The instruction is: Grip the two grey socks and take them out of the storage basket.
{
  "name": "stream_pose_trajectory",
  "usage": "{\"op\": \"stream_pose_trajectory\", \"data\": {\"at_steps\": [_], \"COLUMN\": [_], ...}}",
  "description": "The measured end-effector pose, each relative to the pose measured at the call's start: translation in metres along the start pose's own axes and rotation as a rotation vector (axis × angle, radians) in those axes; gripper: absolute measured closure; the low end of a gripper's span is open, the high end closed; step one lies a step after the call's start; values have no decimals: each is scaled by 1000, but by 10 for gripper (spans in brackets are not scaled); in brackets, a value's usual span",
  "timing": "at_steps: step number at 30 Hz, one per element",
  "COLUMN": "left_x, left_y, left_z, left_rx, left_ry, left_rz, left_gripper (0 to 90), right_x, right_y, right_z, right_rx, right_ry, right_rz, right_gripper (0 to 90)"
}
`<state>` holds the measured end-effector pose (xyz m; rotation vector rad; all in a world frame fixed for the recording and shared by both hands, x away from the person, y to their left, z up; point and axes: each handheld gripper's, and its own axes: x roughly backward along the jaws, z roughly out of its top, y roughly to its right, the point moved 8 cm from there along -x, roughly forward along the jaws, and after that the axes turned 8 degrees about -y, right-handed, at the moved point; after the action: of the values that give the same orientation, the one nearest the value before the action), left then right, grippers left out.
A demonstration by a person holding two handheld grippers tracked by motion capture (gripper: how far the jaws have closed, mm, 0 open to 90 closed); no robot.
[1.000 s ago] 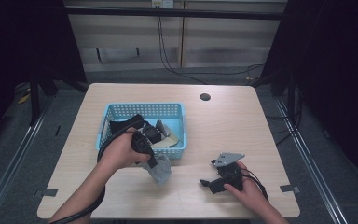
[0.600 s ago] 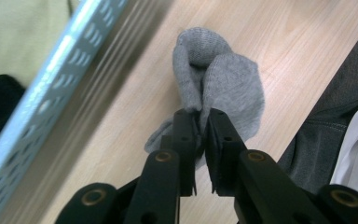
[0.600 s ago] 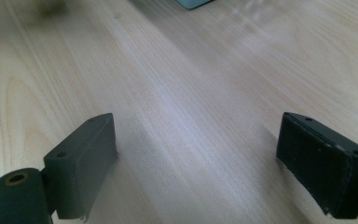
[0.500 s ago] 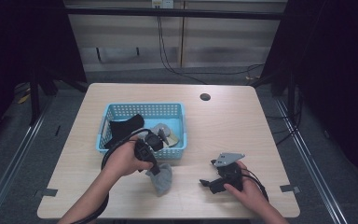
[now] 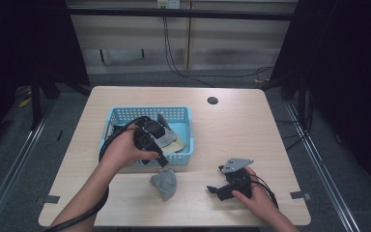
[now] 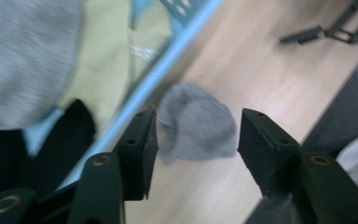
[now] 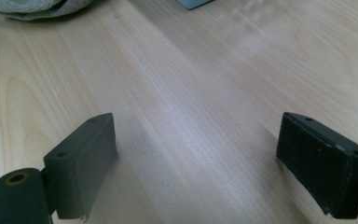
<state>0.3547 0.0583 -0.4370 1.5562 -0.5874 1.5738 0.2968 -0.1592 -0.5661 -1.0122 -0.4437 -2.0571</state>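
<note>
Since the earlier frames the grey cloth has left the left gripper and now lies alone on the table, just in front of the blue basket on the person's side. The left gripper has risen away from the cloth and sits over the front rim of the basket, close to its middle. Its jaws have just been opening; in the left gripper view they stand spread with a clear gap, and the grey cloth is seen between them but lower, on the wood – the pads do not press it.

The cloth is a small crumpled heap, apart from the basket wall and not touching it. Inside the basket stay other textiles: a grey piece and a yellowish piece, with something dark near the front rim; this view is blurred, so more detail I cannot tell.

The right gripper rests low on the table, to the right of the basket and nearer to the person, well apart from the cloth. In the right gripper view its jaws are wide spread with bare wood between them – nothing is held – and the edge of the cloth and a corner of the basket appear at the top.
</note>
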Motion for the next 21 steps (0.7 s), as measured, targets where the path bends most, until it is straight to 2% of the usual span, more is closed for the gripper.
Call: {"op": "stream_pose_trajectory", "data": {"at_steps": [1, 4, 9, 14, 21], "left_x": [1, 2, 1, -2, -14], "left_y": [-3, -17, -40, -57, -78], "left_z": [1, 8, 19, 30, 41], "left_rx": [-7, 18, 38, 95, 122], "left_ry": [1, 23, 66, 100, 129], "left_rz": [9, 46, 84, 91, 119], "left_gripper": [427, 349, 305, 301, 290], "right_x": [0, 0, 0, 0, 0], "right_y": [0, 0, 0, 0, 0], "right_z": [0, 0, 0, 0, 0], "right_rx": [1, 0, 2, 2, 3], "right_ry": [1, 0, 1, 1, 1], "right_rz": [-1, -1, -1, -1, 0], "right_gripper": [116, 115, 116, 115, 115]}}
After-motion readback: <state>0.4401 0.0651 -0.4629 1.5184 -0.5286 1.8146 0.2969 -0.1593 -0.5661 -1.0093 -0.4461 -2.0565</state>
